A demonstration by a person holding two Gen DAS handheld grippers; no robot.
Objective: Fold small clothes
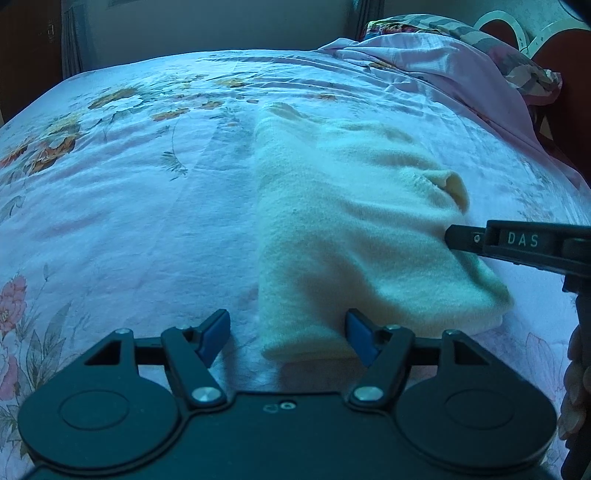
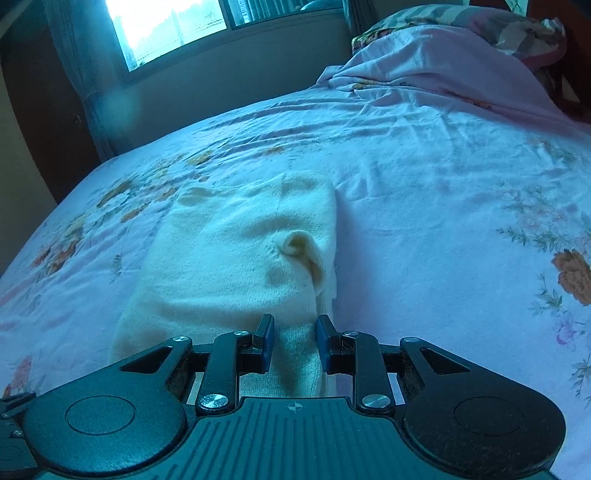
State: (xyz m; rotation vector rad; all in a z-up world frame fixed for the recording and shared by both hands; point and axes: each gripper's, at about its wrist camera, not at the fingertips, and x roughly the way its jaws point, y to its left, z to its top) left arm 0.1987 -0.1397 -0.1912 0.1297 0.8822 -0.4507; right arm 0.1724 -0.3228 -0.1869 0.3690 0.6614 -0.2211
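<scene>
A cream fleece garment (image 1: 351, 229) lies folded into a long strip on the floral bed sheet (image 1: 129, 206), with a small tab of fabric (image 1: 456, 184) sticking up from it. My left gripper (image 1: 286, 321) is open over the strip's near end. That end lies between the blue pads (image 1: 360, 338) without being pinched. My right gripper (image 1: 452, 238) comes in from the right onto the garment's right side. In the right wrist view, my right gripper (image 2: 294, 328) stands narrow, with a fold of the garment (image 2: 229, 266) filling the gap between its pads.
A bunched pink sheet (image 1: 461, 70) and a patterned pillow (image 2: 461, 18) lie at the far right of the bed. A window (image 2: 166, 22) and a dark wall stand beyond the far edge. A person's hand (image 1: 576, 376) shows at the right edge.
</scene>
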